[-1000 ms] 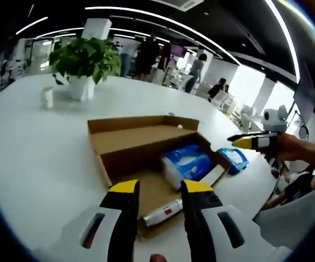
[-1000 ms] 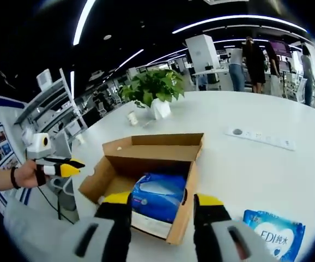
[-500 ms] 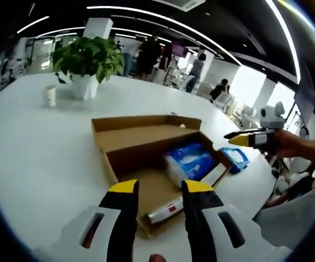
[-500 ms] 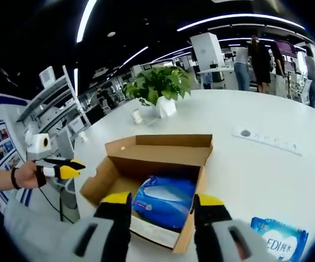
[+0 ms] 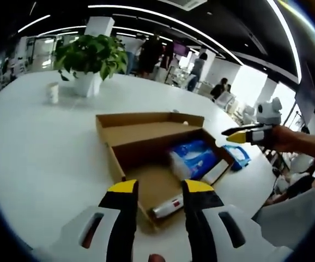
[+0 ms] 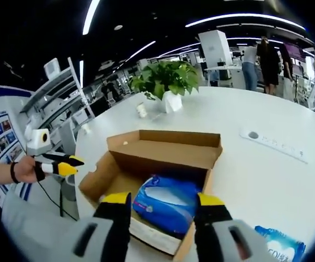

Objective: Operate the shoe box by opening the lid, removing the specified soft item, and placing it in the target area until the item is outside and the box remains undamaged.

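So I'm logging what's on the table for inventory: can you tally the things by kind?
Boxes: 1, the open box
Blue packs: 2, one in the box, one outside it
Tubes: 1
Plants: 1
Cups: 1
Power strips: 1
Total: 7

the blue wipes pack (image 6: 280,249) lying on the table beside the shoe box (image 6: 163,158) bears white lettering, cut off and too small to read.
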A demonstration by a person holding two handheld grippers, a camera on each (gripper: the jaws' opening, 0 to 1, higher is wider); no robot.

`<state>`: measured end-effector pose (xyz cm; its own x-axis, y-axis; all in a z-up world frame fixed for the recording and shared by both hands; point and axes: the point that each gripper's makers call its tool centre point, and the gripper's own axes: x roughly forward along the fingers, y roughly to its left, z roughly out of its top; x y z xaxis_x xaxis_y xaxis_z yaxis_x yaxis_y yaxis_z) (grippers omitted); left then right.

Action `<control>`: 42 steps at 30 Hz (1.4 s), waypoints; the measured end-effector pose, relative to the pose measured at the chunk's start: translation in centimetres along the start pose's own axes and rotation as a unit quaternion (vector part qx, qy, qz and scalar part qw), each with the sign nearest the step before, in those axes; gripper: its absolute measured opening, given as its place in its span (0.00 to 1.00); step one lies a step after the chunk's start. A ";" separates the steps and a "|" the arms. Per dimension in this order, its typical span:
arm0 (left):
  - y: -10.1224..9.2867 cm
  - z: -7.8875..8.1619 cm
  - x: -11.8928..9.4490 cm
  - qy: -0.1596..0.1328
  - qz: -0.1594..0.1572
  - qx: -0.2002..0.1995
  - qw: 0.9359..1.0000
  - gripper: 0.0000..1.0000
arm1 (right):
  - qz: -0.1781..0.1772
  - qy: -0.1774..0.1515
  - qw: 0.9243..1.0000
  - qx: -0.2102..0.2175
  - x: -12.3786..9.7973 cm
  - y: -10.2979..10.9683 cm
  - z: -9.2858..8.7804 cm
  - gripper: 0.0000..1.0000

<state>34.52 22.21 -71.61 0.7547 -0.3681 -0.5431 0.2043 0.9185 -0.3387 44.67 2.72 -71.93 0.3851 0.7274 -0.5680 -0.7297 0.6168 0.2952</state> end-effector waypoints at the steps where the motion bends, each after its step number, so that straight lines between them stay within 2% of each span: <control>1: 0.0 0.0 -0.1 0.000 0.001 0.001 1.000 0.33 | 0.003 0.002 1.000 -0.005 0.2 0.2 0.0 0.45; 10: 0.0 0.0 -0.7 0.008 -0.001 0.028 1.000 0.36 | 0.020 0.038 0.998 -0.056 2.1 0.9 -0.4 0.47; 13: -0.1 -0.2 -0.8 0.013 -0.006 0.033 0.999 0.36 | 0.029 0.039 0.997 -0.064 2.6 1.3 -0.1 0.49; 16: 0.0 -0.2 -0.9 0.013 -0.006 0.034 0.999 0.36 | 0.035 0.058 0.994 -0.091 3.2 1.5 -0.5 0.50; 28: 0.2 -0.1 -0.8 0.017 -0.010 0.032 0.999 0.36 | 0.057 0.099 0.985 -0.133 5.4 1.3 -1.3 0.55; 37: 1.1 -0.2 -0.4 0.018 -0.008 0.028 0.999 0.37 | 0.071 0.141 0.972 -0.176 6.8 1.3 -2.7 0.61; 42: 1.2 -0.4 -0.4 0.019 -0.009 0.028 0.999 0.37 | 0.073 0.175 0.956 -0.225 7.4 0.7 -3.9 0.65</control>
<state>34.19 23.38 -72.07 0.7265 -0.3882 -0.5670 0.2522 0.9182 -0.3055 44.86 7.36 -78.95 0.1048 0.6023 -0.7913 -0.9609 0.2665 0.0756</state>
